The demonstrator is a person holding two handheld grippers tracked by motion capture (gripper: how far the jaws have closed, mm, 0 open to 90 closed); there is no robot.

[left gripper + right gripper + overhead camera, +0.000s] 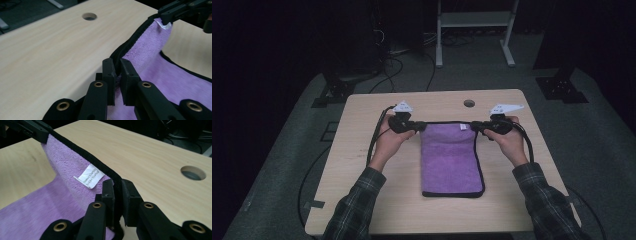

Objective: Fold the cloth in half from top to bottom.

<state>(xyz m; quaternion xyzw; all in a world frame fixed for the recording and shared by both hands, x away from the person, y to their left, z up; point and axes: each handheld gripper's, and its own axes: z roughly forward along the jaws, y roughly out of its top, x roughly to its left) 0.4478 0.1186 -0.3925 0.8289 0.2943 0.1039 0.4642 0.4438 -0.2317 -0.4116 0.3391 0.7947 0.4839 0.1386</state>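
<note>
Both tools, left tool [117, 75] and right tool [117, 192], clench the purple towel's [452, 160] black-edged far corners.

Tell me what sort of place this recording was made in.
Probably a lab or recording studio, not a home: a bare wooden table with a cable hole, loose cables on grey carpet, and black stand bases around it.

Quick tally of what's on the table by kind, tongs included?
Purple terry towel with black trim: 1
White care label on the towel: 1
Black two-jaw tongs, left and right, each shut on the towel's edge: 2
Total: 4
</note>
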